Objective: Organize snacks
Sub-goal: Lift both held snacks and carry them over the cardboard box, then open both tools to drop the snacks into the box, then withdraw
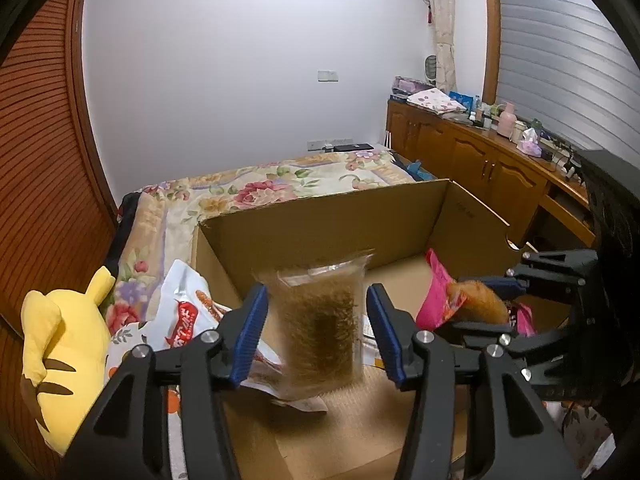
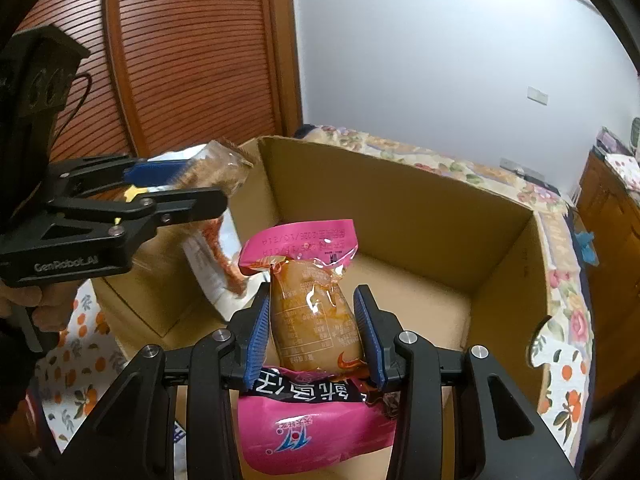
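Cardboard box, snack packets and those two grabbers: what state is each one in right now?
Cardboard box: open, flaps up.
Left gripper: open around a blurred clear packet.
Right gripper: shut on the pink packet, above the box.
White bag: lying against the box edge.
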Available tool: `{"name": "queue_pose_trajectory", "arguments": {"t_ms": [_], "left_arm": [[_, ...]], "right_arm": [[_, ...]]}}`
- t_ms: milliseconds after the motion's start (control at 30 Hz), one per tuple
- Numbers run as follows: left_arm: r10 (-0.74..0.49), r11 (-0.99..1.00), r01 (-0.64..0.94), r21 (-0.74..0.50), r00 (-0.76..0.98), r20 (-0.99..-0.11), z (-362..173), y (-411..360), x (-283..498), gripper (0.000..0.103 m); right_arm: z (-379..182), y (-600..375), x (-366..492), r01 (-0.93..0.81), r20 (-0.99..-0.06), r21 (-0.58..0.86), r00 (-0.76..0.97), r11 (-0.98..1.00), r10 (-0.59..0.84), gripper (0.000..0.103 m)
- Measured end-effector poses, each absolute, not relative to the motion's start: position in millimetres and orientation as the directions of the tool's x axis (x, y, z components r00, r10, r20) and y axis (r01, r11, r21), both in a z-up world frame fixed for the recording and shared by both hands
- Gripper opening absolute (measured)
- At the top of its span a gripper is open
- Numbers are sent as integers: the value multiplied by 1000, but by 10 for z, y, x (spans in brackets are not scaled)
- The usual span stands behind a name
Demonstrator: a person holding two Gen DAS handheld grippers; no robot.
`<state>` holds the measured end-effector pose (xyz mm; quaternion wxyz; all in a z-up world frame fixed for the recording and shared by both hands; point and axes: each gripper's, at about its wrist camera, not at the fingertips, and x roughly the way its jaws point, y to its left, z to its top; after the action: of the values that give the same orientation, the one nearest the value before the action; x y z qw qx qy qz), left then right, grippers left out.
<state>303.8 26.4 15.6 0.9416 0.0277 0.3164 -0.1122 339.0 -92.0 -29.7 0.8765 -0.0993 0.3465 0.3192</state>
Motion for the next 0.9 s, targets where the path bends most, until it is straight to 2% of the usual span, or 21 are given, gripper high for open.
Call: {"name": "queue_pose_trajectory", "arguments": {"t_ms": [533, 900], "left_arm": [[-197, 974, 227, -22, 789, -581, 212, 350, 2903, 53], [-206, 972, 232, -27, 796, -569, 276, 357, 2714, 53]], "right_arm": [[-418, -794, 3361, -642, -702, 66, 514, 764, 493, 42], [-278, -843, 3265, -623, -681, 73, 539, 779, 495, 45]]}}
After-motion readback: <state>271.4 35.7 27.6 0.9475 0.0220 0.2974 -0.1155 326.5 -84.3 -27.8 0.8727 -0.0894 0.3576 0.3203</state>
